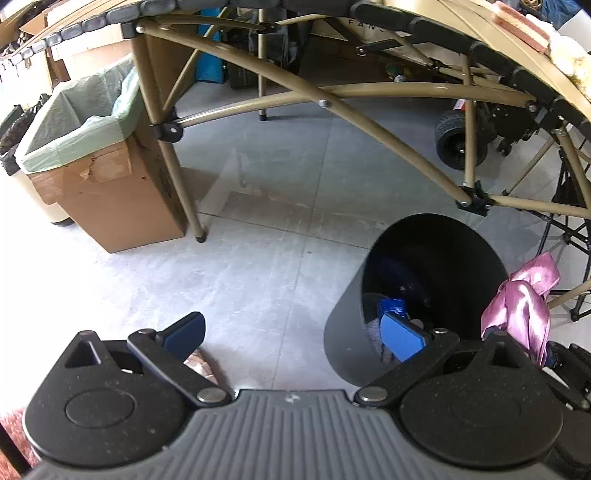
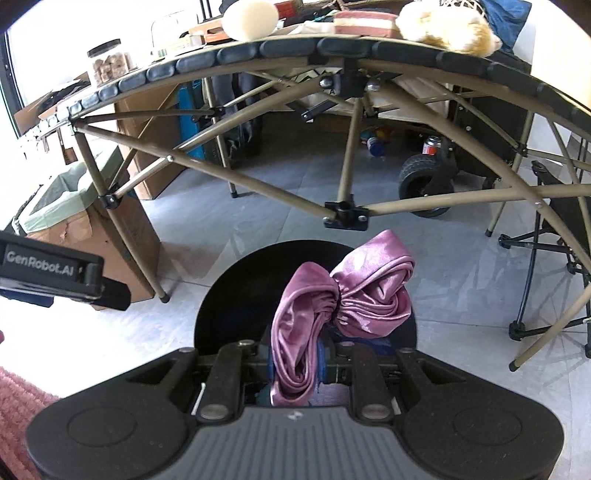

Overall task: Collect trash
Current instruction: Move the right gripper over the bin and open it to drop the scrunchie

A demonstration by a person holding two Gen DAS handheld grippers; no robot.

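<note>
The right tongs (image 2: 295,363) were pressed together, pinching a bunched piece of shiny pink cloth (image 2: 343,306). The cloth stood up from between the blue pads and spread into two puffed lobes, one drooping back over the tongs, the other lifting ahead. It hung directly over the mouth of a black bin (image 2: 229,295) that stood on the grey tiled floor (image 2: 461,288).

In the left wrist view the left tongs (image 1: 293,334) were spread wide with nothing between them. One blue pad (image 1: 186,332) sat over bare floor, and the other pad (image 1: 400,338) showed in front of the bin's (image 1: 436,273) opening. Inside the bin lay some blue item (image 1: 391,306) and other scraps too dark to make out. The pink cloth (image 1: 521,306) appeared just beside the bin's rim on that view's right edge.

Behind the bin stood a folding worktop (image 2: 295,51) on tan crossed legs, its edge lined with dark pads. On it rested a pale rounded cushion (image 2: 251,18), a pink-striped folded cloth (image 2: 364,22), a fluffy cream object (image 2: 447,26) and a clear jar (image 2: 109,61) with brown pieces. A cardboard box (image 1: 107,181) lined with a green bag stood on the floor beside one leg, and a black wheel (image 2: 424,181) showed beneath the worktop.
</note>
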